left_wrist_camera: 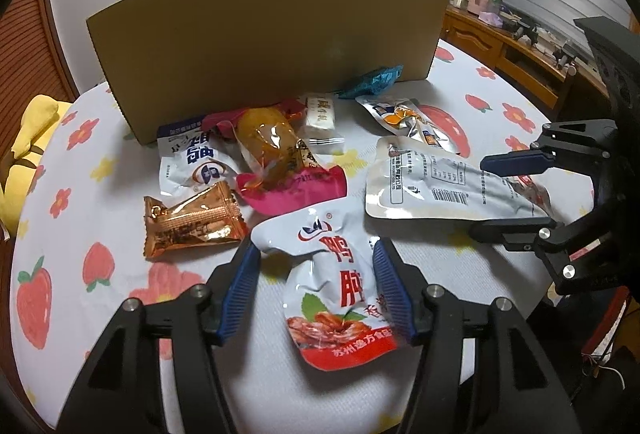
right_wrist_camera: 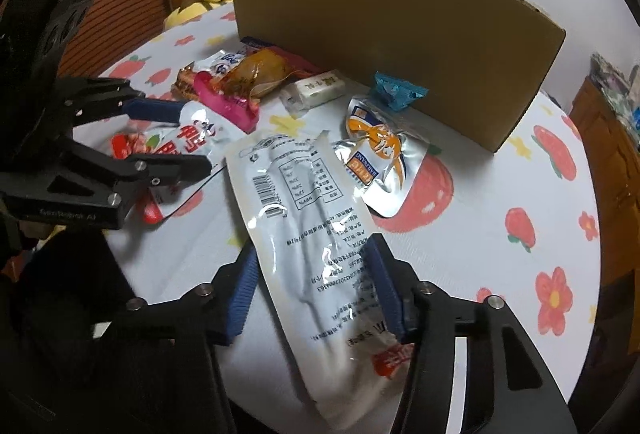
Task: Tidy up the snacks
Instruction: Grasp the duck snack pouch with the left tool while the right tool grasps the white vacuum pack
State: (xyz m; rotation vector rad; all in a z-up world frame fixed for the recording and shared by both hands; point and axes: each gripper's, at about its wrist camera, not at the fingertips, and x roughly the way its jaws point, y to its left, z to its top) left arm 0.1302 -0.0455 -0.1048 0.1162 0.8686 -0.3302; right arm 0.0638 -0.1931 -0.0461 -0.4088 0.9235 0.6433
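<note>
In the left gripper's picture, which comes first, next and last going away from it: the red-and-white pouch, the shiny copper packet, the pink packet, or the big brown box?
1. Red-and-white pouch, between the fingers of the left gripper.
2. Shiny copper packet, just ahead to the left.
3. Pink packet, farther back, middle of the pile.
4. Big brown box, standing behind all the snacks.

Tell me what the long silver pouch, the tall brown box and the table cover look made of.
Long silver pouch: glossy foil-plastic laminate, probably; it creases and throws glare.
Tall brown box: matte corrugated cardboard, judging by its plain brown face.
Table cover: seemingly printed fabric, finely textured, no shine.
</note>
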